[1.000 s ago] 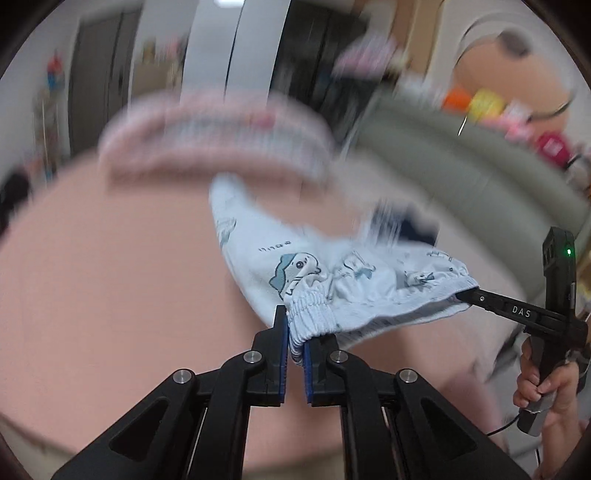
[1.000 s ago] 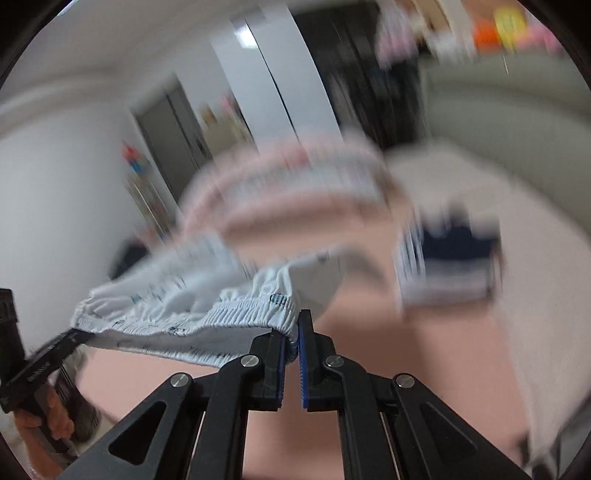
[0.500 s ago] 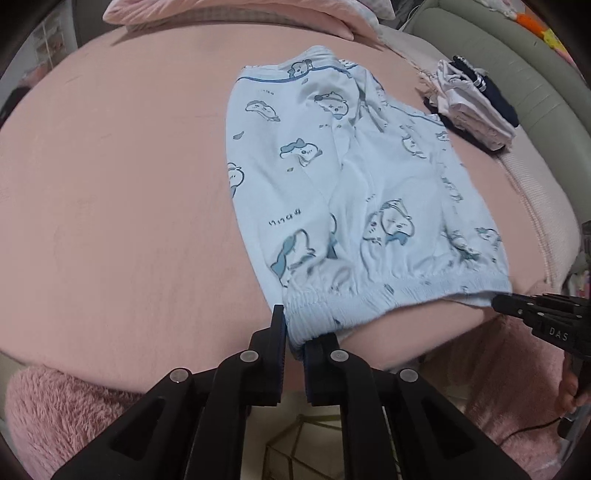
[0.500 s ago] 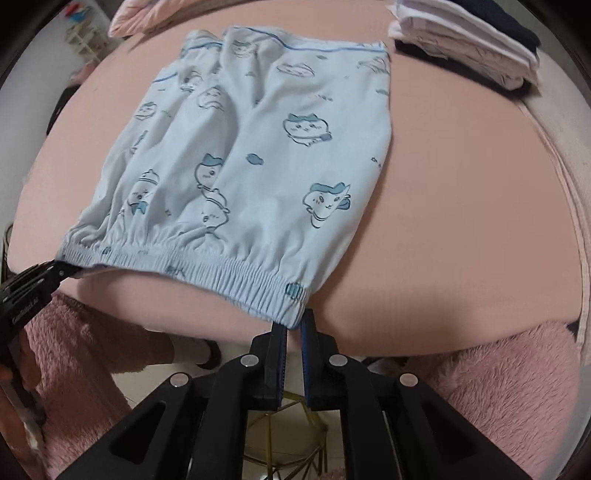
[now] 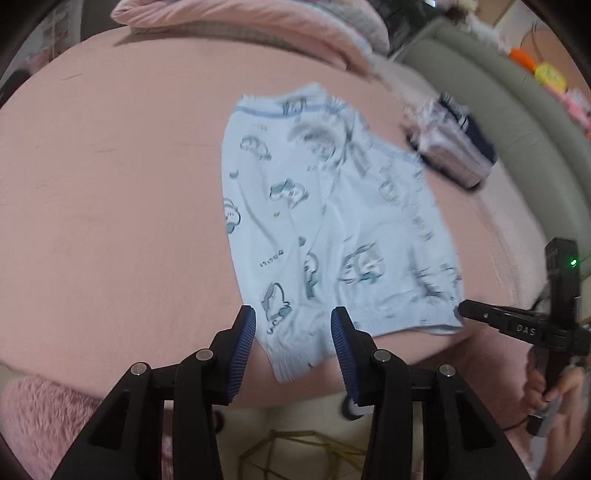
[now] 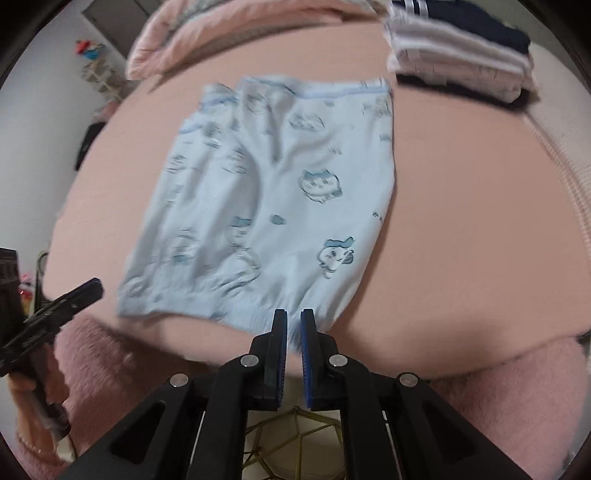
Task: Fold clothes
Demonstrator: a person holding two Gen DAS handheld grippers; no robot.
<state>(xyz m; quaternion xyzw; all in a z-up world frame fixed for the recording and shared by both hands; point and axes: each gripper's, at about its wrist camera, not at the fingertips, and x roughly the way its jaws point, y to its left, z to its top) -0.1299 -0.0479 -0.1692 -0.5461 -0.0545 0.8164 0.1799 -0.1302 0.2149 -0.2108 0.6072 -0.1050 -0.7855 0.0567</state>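
Light blue shorts with a cartoon print lie spread flat on the pink bed, waistband at the near edge. My left gripper is open, its blue pads wide apart on either side of the waistband's left corner and apart from it. In the right wrist view the shorts reach down to my right gripper, whose pads stand almost together with the waistband's edge between them. The right gripper also shows at the waistband's right corner in the left wrist view, held by a hand.
A folded stack of white and navy clothes sits on the bed beyond the shorts' right side. A pink quilt lies at the far end and a grey-green headboard along the right. Fluffy pink fabric hangs over the near edge, above a gold wire frame.
The shorts went from hanging in the air to lying flat on the bed. My left gripper has opened and let go of the waistband; the right still pinches its side.
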